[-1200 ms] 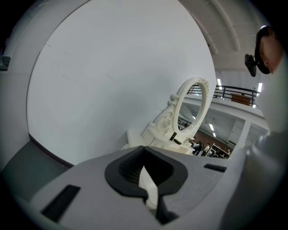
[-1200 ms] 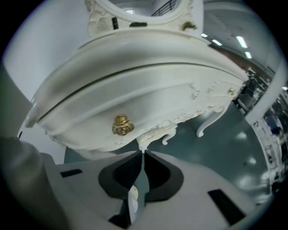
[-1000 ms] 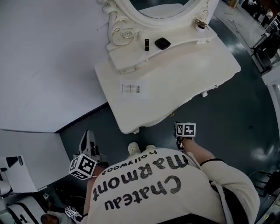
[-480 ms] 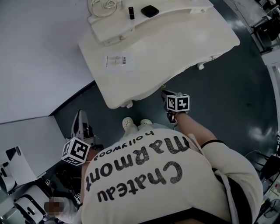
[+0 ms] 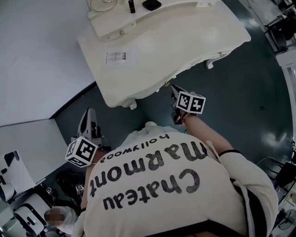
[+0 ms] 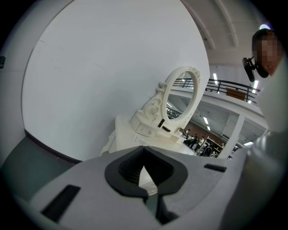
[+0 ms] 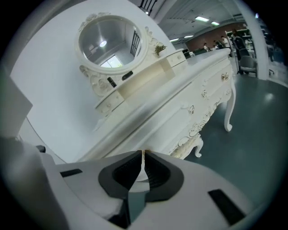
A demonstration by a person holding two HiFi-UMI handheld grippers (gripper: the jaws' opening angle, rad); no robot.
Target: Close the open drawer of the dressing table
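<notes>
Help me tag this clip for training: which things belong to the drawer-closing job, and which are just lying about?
Job in hand:
dressing table
right gripper, shut and empty, close to the table's front

Lying about:
small black tube on the upper shelf
flat black case beside it
paper sheet on the tabletop

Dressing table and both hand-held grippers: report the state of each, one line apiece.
Dressing table: standing on its legs.
Drawers: fronts in view flush, none open.
Mirror: upright.
Black tube: upright on the shelf.
Paper: flat on the top.
Left hand-held gripper: shut, empty.
Right hand-held gripper: shut, empty, near the table's front edge.
</notes>
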